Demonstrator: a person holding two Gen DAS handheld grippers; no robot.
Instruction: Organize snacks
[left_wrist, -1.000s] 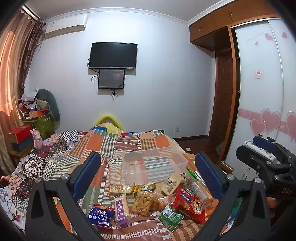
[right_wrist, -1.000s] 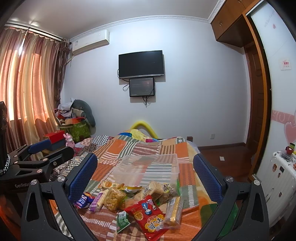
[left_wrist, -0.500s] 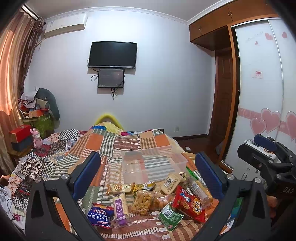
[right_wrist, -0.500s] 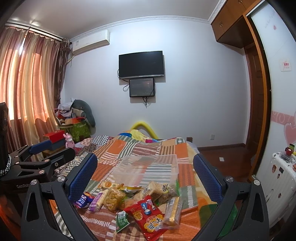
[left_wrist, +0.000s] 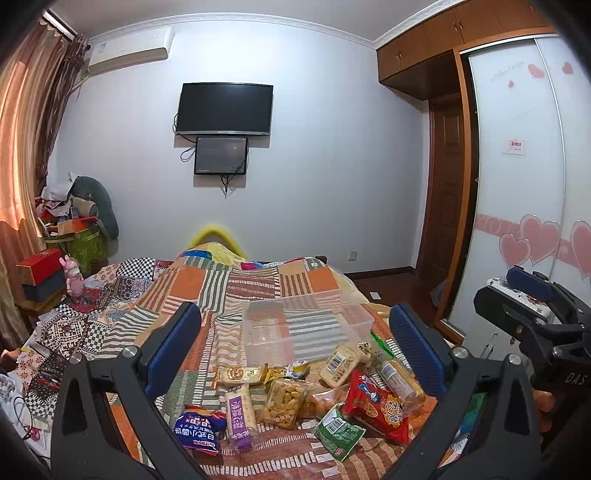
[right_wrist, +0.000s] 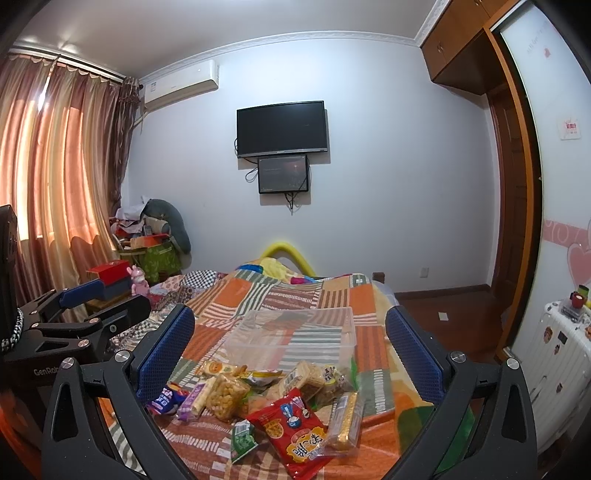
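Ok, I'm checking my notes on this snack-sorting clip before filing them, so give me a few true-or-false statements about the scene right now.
1. The clear plastic bin already holds several snacks. False: it is empty; the snacks lie on the quilt in front of it.
2. The left gripper is open and holds nothing. True.
3. The right gripper is shut on the red snack bag. False: it is open, and the bag lies on the quilt.
4. The green packet lies beside the red snack bag. True.
5. The wall TV is dark. True.
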